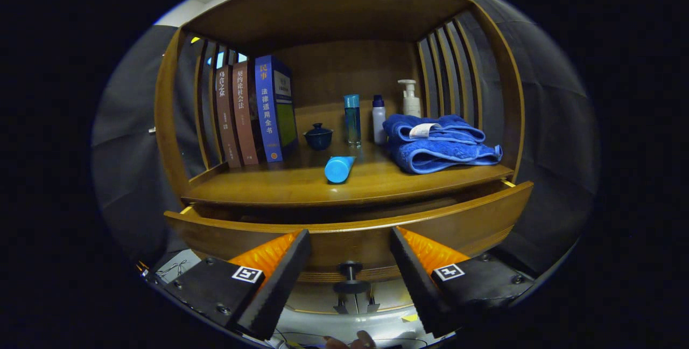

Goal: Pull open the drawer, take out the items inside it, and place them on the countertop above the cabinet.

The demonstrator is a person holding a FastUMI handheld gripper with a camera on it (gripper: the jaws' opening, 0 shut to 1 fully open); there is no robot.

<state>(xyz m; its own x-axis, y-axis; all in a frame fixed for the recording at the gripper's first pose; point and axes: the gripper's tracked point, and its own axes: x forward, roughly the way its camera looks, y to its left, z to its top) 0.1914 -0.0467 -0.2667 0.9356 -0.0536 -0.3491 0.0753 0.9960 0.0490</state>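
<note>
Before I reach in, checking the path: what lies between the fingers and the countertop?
Gripper view: the open gripper faces the pulled-out drawer front and knob, below the countertop.

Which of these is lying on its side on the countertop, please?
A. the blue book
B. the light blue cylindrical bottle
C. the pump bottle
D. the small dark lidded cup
B: the light blue bottle lies flat ahead of the folded towel, while the others stand upright; the gripper is open, its fingers flanking the drawer knob.

Drawer interior hidden behind its front.
</note>
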